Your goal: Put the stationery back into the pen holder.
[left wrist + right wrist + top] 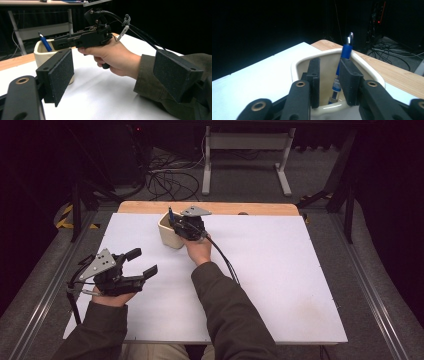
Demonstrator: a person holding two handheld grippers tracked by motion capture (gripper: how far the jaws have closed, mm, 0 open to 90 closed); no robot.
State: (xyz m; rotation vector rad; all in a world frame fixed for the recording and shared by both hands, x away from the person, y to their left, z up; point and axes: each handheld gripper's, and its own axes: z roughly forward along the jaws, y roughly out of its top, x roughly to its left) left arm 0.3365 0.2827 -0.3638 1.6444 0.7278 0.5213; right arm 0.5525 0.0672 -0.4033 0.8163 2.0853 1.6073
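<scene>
A cream cup [167, 234] stands near the back of the white board [280, 285], with a blue pen [170, 215] upright inside it. My right gripper [177, 223] reaches over the cup's rim from the right. In the right gripper view the gripper [329, 75] is open by a narrow gap; the pen [345, 50] stands in that gap close to the right pad, not pinched. Below it curves the cup's rim [298, 63]. My left gripper [143, 261] rests at the front left, wide open with nothing between its pads [60, 75]. It faces the cup [40, 53].
A strip of bare wood [225, 208] runs along the board's far edge. Beyond the table, cables [170, 177] lie on the floor beside a white metal stand [245, 142]. Metal rails [45, 290] flank the board on either side.
</scene>
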